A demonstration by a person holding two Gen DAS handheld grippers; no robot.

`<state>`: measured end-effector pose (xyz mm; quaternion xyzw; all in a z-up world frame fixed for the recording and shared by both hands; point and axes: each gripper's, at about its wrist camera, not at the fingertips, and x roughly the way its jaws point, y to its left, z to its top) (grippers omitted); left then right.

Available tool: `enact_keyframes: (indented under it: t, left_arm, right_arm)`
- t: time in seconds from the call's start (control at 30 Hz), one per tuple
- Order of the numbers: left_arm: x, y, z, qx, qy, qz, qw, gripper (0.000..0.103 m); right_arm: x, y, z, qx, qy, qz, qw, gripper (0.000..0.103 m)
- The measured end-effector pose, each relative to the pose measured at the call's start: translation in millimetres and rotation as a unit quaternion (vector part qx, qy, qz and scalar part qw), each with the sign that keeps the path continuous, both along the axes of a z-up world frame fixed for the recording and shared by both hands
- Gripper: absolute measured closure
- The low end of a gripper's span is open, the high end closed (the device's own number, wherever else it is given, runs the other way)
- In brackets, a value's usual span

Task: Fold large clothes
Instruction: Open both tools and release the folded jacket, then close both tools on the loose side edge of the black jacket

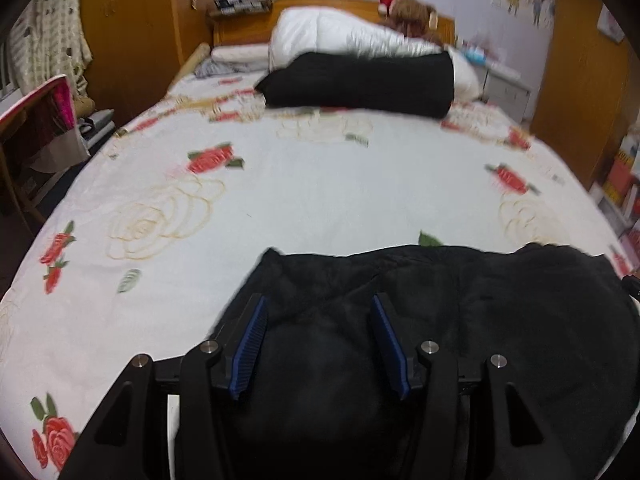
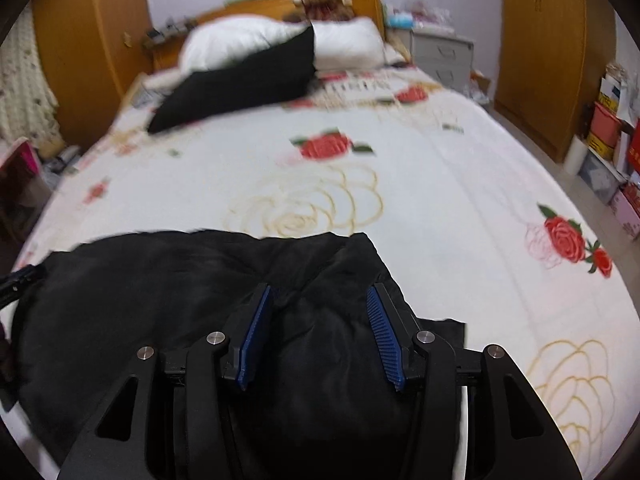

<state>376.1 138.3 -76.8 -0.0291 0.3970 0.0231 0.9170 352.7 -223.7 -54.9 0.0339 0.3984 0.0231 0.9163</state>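
A large black garment (image 1: 460,320) lies bunched at the near edge of the bed; it also shows in the right wrist view (image 2: 180,292). My left gripper (image 1: 318,300) is open above its left part, blue pads apart, with cloth showing between them. My right gripper (image 2: 320,290) is open above its right part, near a raised fold. Neither pair of pads is closed on the cloth. The right gripper's edge shows at the left view's right side (image 1: 632,284).
The bed has a white sheet with red and gold roses (image 1: 320,184). A folded black garment (image 1: 360,80) leans on a white duvet (image 1: 332,32) by the headboard. Wooden wardrobes (image 2: 540,52) stand on both sides; shelves with boxes (image 2: 612,132) on the right, a chair (image 1: 36,128) on the left.
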Motion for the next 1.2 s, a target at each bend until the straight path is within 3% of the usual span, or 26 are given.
enact_keyframes:
  t: [0.1,0.23,0.37,0.53,0.7,0.8,0.87,0.97,1.1,1.2]
  left_arm:
    - [-17.9,18.4,-4.8,-0.009,-0.001,0.007,0.9999,0.046]
    - [-17.2,31.9,-31.0,-0.033,0.011,0.017,0.9992,0.042]
    - [-10.1,26.1,-38.6,-0.024,0.009,0.021,0.9994,0.039]
    - [-16.3,28.1,-24.5,-0.024,0.023,0.025,0.9991,0.041]
    - [-48.0,44.2,-1.2,-0.035,-0.006,0.034,0.9988,0.041]
    - [-47.0,57.4,-24.2,-0.039,0.029,0.051,0.9975,0.041]
    - [-45.9,62.7,-38.8,-0.069,0.039,0.056,0.9952,0.041]
    - [-42.2,54.1,-45.6,-0.06,0.043,0.054,0.9958,0.041]
    - [-44.4,55.1,-34.0,-0.058,0.046,0.058,0.9955,0.044]
    - [-58.9,64.2,-14.3,-0.059,0.022,0.062,0.9961,0.047]
  right_arm:
    - [-19.3,-4.6,2.2,0.001,-0.007,0.01,1.0,0.053]
    - [-12.7,-10.1,-33.1,-0.006,0.03,0.01,0.999,0.055]
    - [-3.5,-7.8,-44.0,-0.013,0.033,0.006,0.999,0.055]
    - [-10.7,-7.7,-24.1,-0.021,0.037,0.0,0.999,0.055]
    - [-50.0,-13.1,5.9,0.0,-0.003,0.02,1.0,0.055]
    - [-48.9,-14.4,-16.7,-0.019,0.033,0.022,0.999,0.055]
    - [-45.6,-22.7,-31.2,-0.01,0.044,0.012,0.999,0.055]
    - [-40.6,-34.4,-38.7,0.003,0.052,-0.014,0.999,0.055]
    - [-46.1,-39.5,-25.0,0.006,0.048,-0.024,0.999,0.055]
    - [-60.8,-48.6,-9.1,0.028,0.036,-0.025,0.999,0.054]
